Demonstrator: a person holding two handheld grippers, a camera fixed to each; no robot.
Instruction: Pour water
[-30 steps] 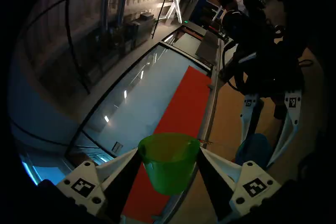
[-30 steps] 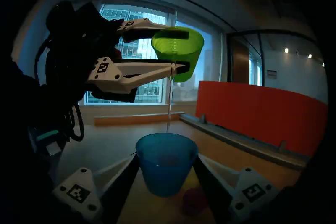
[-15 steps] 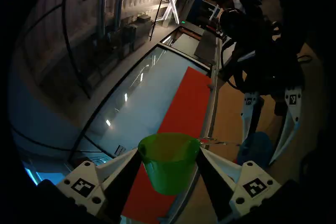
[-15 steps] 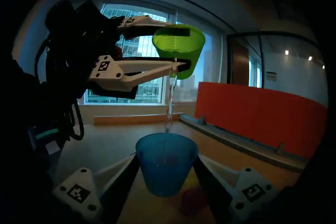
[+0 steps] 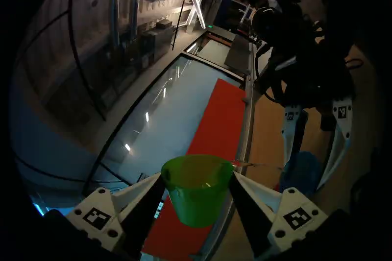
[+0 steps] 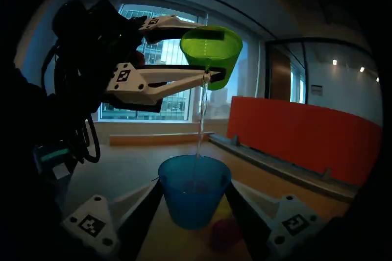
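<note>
The left gripper and right gripper share long white tapered fingers with black inner pads. Each finger carries a square black-and-white marker. In the right gripper view, a bulky black housing with looping black cables backs the left one.

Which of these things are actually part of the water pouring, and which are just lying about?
In the job: green cup, tipped, in the left gripper; water stream; blue cup catching it, in the right gripper.
Just about: red partition; window; small reddish object on the table, too blurred to name.
</note>
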